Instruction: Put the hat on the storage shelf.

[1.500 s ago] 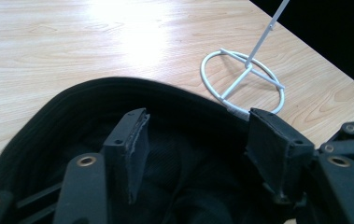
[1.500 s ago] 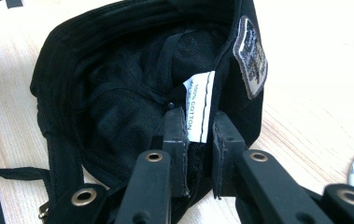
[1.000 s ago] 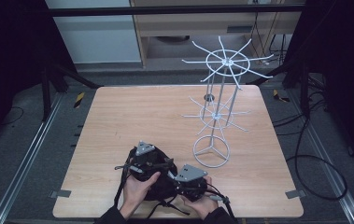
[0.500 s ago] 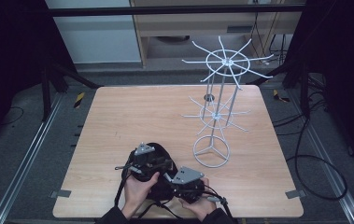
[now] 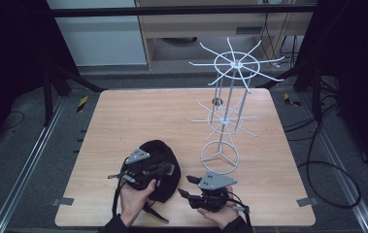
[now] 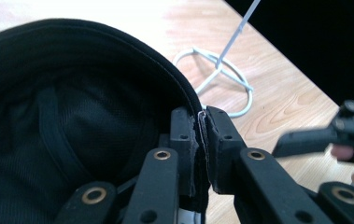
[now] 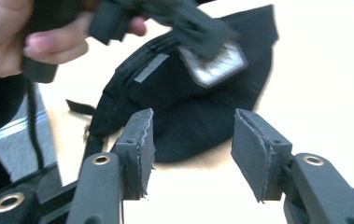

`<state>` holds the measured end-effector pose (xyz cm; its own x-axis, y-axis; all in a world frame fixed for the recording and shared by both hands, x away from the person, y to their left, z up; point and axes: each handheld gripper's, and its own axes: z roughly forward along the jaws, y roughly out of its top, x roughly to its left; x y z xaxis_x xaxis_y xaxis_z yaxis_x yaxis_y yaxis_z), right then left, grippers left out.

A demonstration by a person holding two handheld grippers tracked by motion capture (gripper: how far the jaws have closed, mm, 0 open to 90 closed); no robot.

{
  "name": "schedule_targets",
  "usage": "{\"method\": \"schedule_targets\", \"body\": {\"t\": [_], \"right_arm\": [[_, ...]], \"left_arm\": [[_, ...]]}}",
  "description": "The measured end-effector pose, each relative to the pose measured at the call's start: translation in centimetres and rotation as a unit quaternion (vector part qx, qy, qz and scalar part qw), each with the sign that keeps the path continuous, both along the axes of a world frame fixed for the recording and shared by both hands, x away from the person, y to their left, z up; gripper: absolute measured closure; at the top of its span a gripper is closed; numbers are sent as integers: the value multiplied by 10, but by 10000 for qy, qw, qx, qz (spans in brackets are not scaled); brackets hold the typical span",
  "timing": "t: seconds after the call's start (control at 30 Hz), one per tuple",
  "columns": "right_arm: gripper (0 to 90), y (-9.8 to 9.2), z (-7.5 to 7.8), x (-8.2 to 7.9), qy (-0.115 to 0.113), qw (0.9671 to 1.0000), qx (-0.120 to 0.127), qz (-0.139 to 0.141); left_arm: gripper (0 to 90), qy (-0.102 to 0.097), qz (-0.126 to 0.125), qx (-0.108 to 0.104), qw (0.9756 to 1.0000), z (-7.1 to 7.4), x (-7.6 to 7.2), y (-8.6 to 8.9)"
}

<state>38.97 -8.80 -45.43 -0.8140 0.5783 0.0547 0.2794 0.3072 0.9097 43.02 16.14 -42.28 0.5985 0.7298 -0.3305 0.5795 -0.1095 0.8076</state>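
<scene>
A black hat (image 5: 159, 148) lies on the near left of the wooden table (image 5: 138, 116). My left gripper (image 5: 172, 169) is shut on its right rim. In the left gripper view the pads (image 6: 191, 135) pinch the stitched edge of the hat (image 6: 72, 93). My right gripper (image 5: 186, 187) sits just right of the hat, pointing left at it. Its jaws have just been opening and stand open with nothing between them. In the right gripper view my right gripper (image 7: 191, 140) faces the hat (image 7: 188, 121) a short way off.
A white wire rack (image 5: 227, 97) with spoked tiers stands at the right rear on a ring base (image 5: 219, 156), close behind the right gripper. The ring base (image 6: 230, 79) lies just past the hat's rim. The table's front edge (image 5: 181, 224) runs under both hands.
The left jaws have closed on the hat's rim. The right gripper has let go of the hat, opened and drawn back to the right.
</scene>
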Motion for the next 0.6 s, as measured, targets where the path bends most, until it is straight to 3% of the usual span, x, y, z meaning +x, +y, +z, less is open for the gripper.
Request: {"method": "schedule_targets", "body": {"t": [0.07, 0.17, 0.4, 0.6], "right_arm": [[476, -7, 0, 4, 42, 9999, 91, -135], [469, -10, -4, 8, 159, 9995, 141, -236], [440, -3, -7, 13, 184, 9995, 189, -201], [453, 7, -8, 20, 279, 9984, 489, -92]], "left_arm": [[817, -54, 7, -33, 10000, 3, -1, 2], [817, -294, -102, -107, 9995, 13, -7, 7], [818, -523, -314, -226, 9979, 23, -17, 3], [819, -767, -653, -415, 9940, 36, -28, -3]]}}
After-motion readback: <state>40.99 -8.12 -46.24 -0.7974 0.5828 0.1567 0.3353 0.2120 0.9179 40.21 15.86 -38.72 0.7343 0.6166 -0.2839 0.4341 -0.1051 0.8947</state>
